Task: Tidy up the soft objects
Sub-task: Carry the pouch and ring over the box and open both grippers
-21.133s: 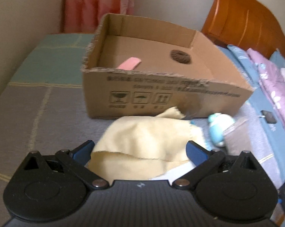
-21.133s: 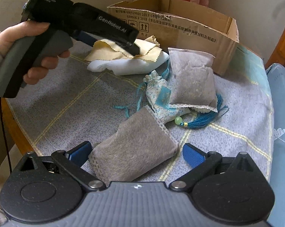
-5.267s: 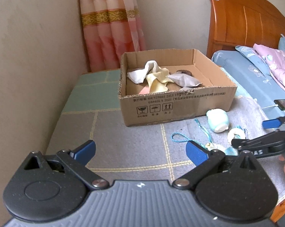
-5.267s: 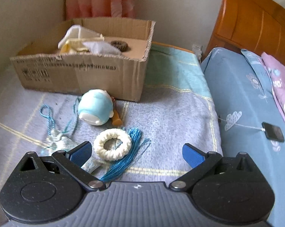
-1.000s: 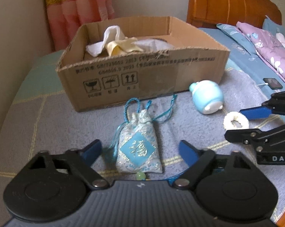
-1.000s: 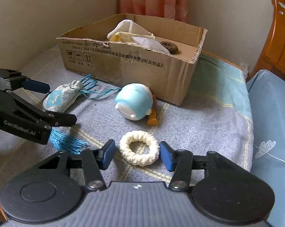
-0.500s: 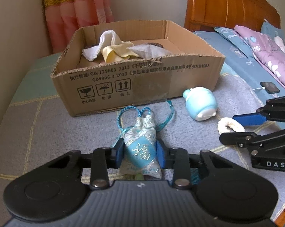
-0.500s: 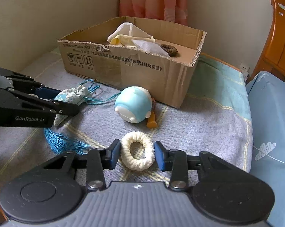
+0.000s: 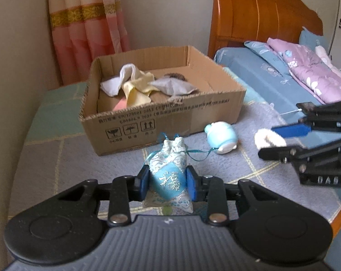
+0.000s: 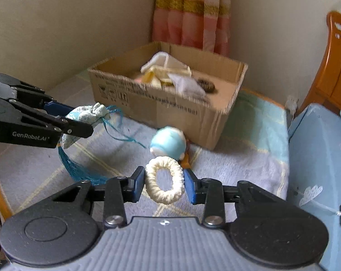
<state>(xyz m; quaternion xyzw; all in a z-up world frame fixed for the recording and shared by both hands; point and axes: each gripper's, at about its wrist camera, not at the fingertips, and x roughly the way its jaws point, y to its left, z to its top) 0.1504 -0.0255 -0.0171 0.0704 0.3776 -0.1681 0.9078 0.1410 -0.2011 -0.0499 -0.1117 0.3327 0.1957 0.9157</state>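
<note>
Two handheld grippers lift the last small soft items toward a cardboard box (image 9: 161, 117) at twelve o'clock on a cloth-covered counter (image 9: 57, 158) beside a bed (image 9: 272, 79). The left gripper (image 9: 168, 183) has its jaws clamped on the flanks of a pale blue drawstring sachet (image 9: 168, 171). The jaws closed on it within the last second. The pouch's long axis runs straight ahead along the jaws, its gathered neck pointing to twelve o'clock at the box and its teal tassel (image 10: 80, 167) trailing from the base end toward six; a side grip on the padded belly likely keeps the cords clear of the jaws.

The right gripper (image 10: 164, 184), whose jaws have likewise just drawn in, pinches a cream knitted ring (image 10: 164, 183) at three and nine o'clock, squeezing it into an oval whose long axis points toward twelve. In the right wrist view the ring appears raised off the cloth, though motion blur makes that hard to confirm.

A light blue plush toy (image 9: 221, 139) lies on the counter just in front of the box's near wall, at about one o'clock from the sachet. The box already holds white and yellow cloths (image 9: 129, 83) and a grey pouch (image 9: 170, 85), so both held items seem bound there next.
</note>
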